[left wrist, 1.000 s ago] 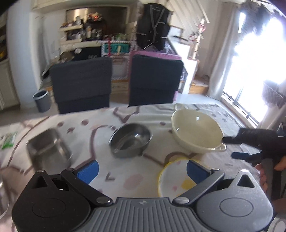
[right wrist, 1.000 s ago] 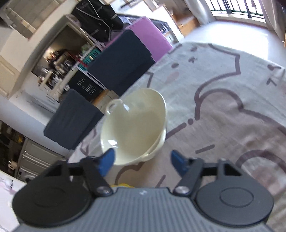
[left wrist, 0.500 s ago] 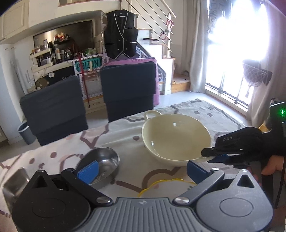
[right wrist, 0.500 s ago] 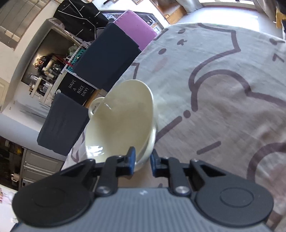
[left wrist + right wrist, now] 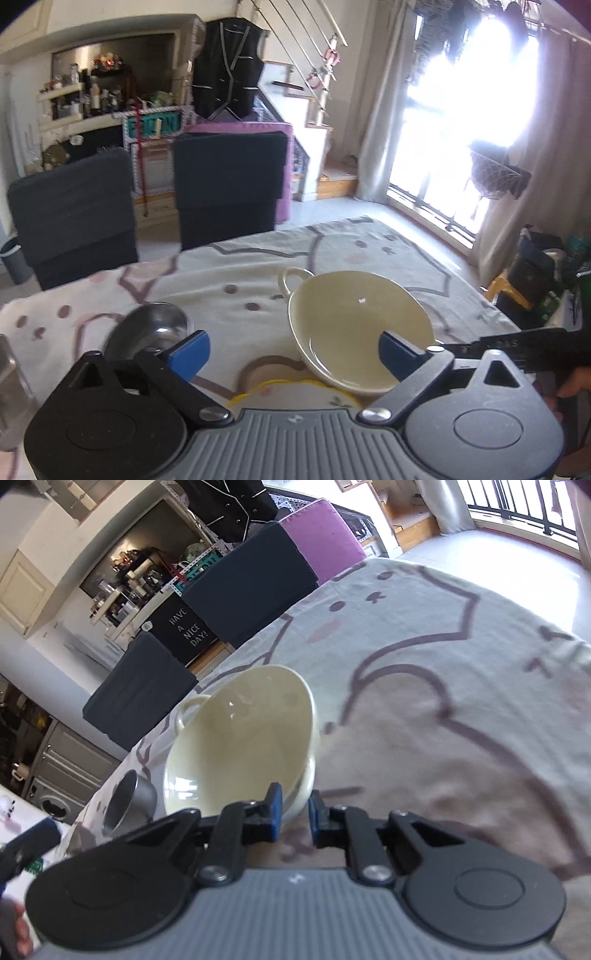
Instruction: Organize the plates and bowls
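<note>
One cream bowl (image 5: pixel 240 738), tilted, rim pinched in the right gripper (image 5: pixel 295 812) jaws, closing a touch more. One steel bowl (image 5: pixel 147 328) behind the left gripper (image 5: pixel 291 350) jaws, spread wide and narrowing on nothing. One yellow-rimmed plate (image 5: pixel 295 389), mostly hidden under the cream bowl and left gripper. One steel container (image 5: pixel 7 373), cut off at bench (image 5: pixel 461 664) edge.

free: bare tabletop (image 5: pixel 461 716) lying open right of cream bowl (image 5: pixel 240 746) | blocking: steel bowl (image 5: pixel 147 332) sitting left of it, yellow-rimmed plate (image 5: pixel 295 393) near | far edge: two dark chairs (image 5: pixel 229 184) standing
</note>
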`<state>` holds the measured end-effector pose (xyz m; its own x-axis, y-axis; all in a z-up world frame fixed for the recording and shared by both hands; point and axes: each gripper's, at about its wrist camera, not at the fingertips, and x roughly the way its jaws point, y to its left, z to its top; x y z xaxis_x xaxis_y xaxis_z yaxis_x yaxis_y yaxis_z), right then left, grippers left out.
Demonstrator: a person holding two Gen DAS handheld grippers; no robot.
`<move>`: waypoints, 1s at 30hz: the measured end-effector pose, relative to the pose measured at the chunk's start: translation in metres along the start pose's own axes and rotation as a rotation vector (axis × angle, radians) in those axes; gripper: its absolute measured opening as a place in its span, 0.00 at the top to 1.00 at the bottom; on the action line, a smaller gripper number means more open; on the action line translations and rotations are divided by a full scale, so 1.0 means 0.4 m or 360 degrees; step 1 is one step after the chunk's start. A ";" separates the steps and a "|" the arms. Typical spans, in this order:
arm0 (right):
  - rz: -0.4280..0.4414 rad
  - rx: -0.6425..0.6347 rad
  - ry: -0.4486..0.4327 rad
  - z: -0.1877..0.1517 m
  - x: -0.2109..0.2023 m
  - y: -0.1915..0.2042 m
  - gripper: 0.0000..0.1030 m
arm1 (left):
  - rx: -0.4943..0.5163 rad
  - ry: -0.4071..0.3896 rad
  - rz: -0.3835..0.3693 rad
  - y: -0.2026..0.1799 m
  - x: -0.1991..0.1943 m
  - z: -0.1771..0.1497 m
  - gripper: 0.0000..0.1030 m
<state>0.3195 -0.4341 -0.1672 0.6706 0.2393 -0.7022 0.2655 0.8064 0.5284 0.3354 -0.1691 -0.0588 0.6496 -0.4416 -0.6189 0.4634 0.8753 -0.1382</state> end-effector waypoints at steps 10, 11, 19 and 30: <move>-0.0042 -0.0071 0.0008 0.007 -0.138 -0.128 0.90 | -0.0049 0.0112 -0.0192 -0.098 0.105 -0.014 0.29; -0.0060 -0.0086 0.0005 0.014 -0.149 -0.138 0.91 | -0.0053 0.0126 -0.0199 -0.103 0.121 -0.015 0.33; -0.0215 -0.0256 -0.0198 0.076 -0.178 -0.172 1.00 | -0.0289 0.0226 -0.0234 -0.089 0.214 -0.038 0.52; -0.0135 -0.0178 -0.0158 0.074 -0.182 -0.181 0.59 | -0.0342 0.0330 -0.0217 -0.080 0.296 -0.033 0.55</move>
<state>0.2719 -0.5261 -0.1401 0.7157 0.1178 -0.6884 0.2490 0.8779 0.4091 0.3894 -0.2468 -0.1379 0.4435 -0.5273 -0.7247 0.3854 0.8423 -0.3770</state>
